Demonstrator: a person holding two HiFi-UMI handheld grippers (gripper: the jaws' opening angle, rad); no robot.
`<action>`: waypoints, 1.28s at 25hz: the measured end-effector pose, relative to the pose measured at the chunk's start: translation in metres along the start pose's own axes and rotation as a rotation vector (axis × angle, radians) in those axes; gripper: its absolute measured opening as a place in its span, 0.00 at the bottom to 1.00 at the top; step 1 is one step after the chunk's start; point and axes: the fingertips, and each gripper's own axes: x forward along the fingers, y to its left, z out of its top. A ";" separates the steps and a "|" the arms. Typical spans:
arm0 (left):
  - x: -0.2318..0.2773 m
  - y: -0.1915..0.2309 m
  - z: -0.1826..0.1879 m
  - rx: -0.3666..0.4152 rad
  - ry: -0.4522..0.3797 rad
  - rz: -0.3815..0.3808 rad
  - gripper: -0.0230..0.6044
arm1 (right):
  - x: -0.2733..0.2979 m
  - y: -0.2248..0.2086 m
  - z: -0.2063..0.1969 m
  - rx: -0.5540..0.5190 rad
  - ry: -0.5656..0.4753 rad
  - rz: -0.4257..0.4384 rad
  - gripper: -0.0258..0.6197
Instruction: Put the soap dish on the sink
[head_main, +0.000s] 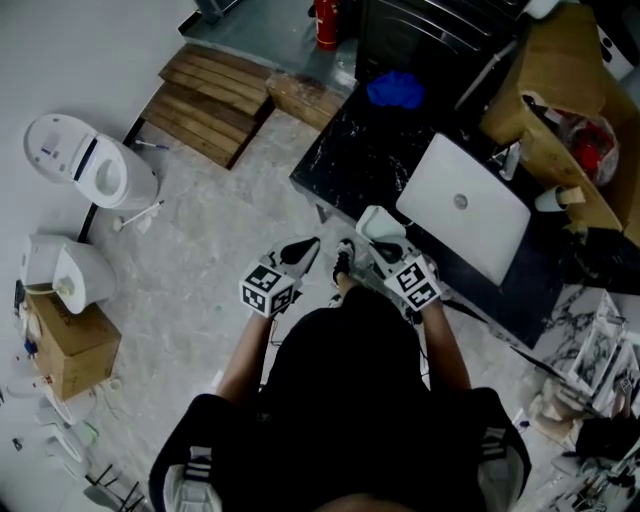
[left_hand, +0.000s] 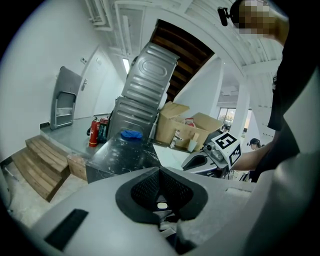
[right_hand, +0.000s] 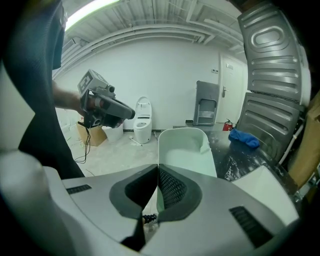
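Pale-green plastic, the soap dish (right_hand: 186, 150) stands on edge in the right gripper (right_hand: 158, 186), whose jaws clamp its near rim. Its long axis runs straight ahead, and only this view shows the hollow side. The head view places it at the black counter's (head_main: 355, 165) near edge, close to the white sink (head_main: 465, 210). The left gripper's (left_hand: 160, 186) jaws meet, empty. Square black-and-white markers (head_main: 265, 288) cover each cube.

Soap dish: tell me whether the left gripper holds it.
No, the right gripper clamps the soap dish, while the left gripper is shut on nothing.
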 end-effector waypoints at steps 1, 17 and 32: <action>0.002 0.004 0.002 0.000 0.001 0.002 0.04 | 0.003 -0.004 0.003 0.000 -0.002 0.001 0.04; 0.052 0.037 0.040 0.059 0.044 -0.033 0.04 | 0.021 -0.063 0.014 0.026 0.004 -0.022 0.04; 0.075 0.072 0.065 0.058 0.043 -0.012 0.04 | 0.041 -0.120 0.014 0.012 0.047 -0.042 0.04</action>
